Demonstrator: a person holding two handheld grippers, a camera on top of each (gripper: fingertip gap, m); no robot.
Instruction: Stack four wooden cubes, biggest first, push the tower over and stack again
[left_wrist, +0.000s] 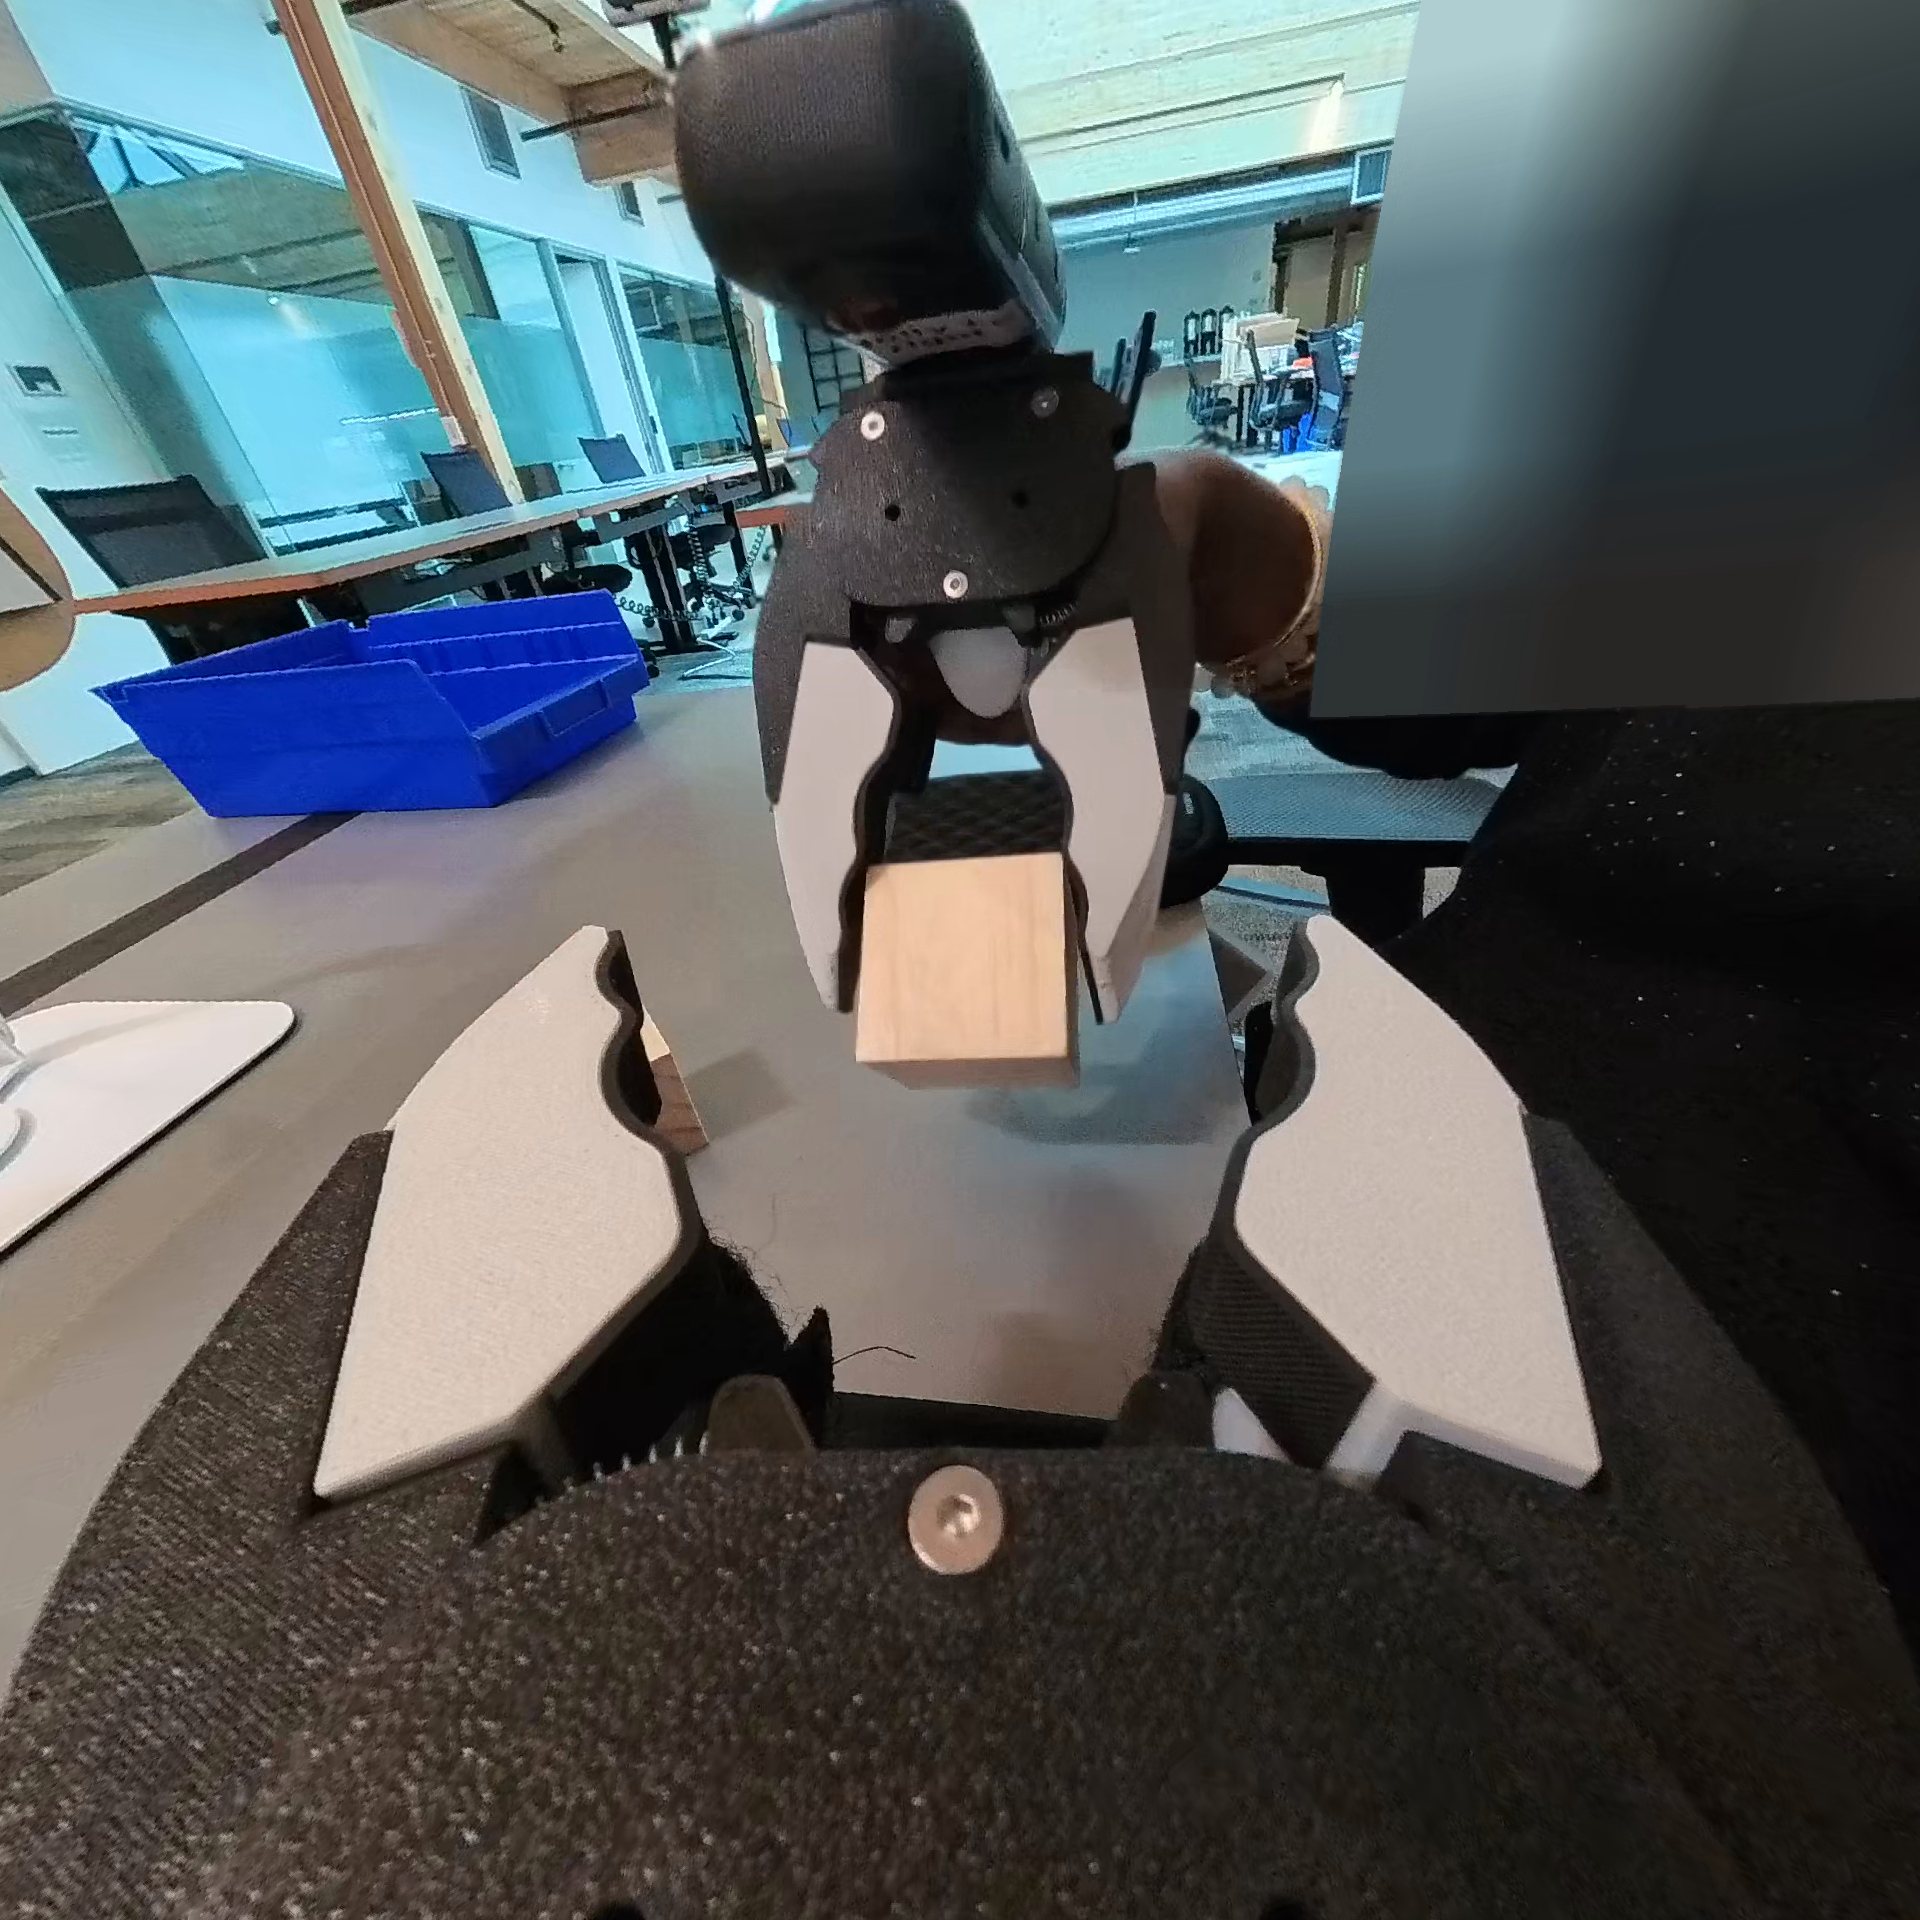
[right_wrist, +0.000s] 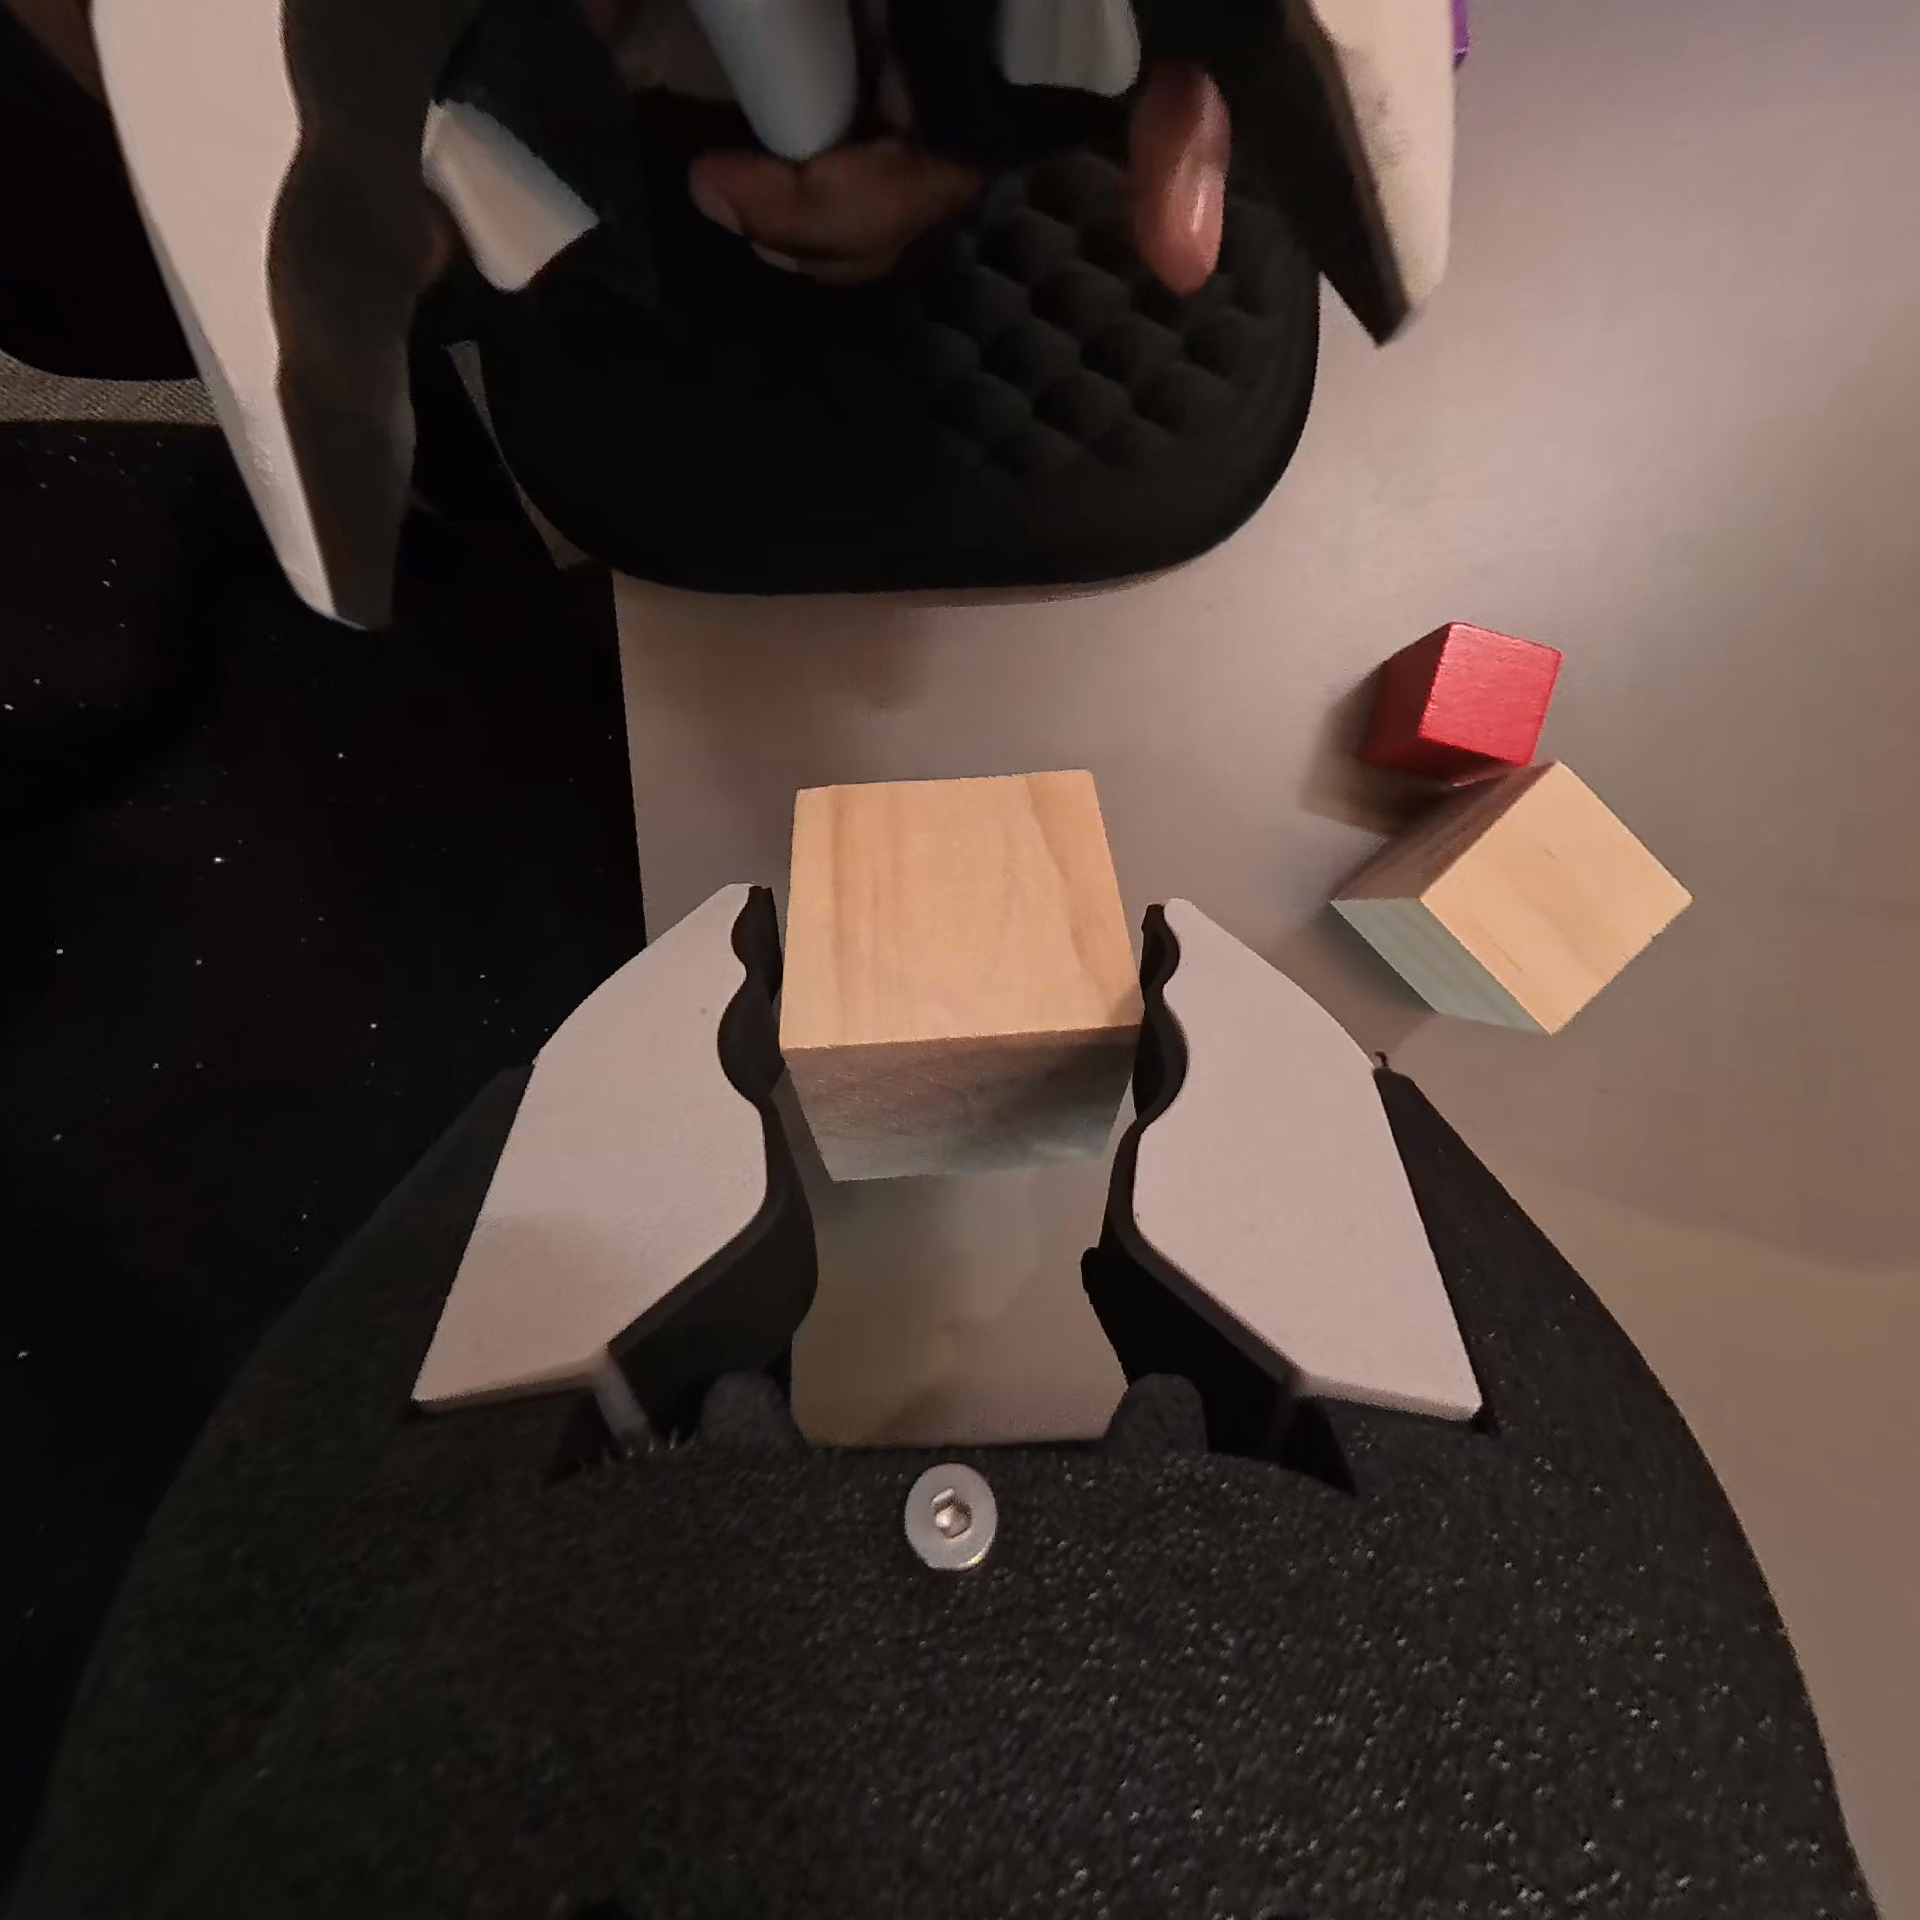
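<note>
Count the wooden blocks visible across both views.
3: a plain wood cube clamped in the right gripper, another plain cube and a red cube on the table. Others may be hidden.

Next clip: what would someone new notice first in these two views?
The right gripper holds a plain wooden cube clear of the grey table, its fingers pressed to the cube's sides. The left gripper faces it with fingers spread wide and nothing between them. A red cube and a second wooden cube lie together to the right in the right wrist view; a blue bin sits farther back.
</note>
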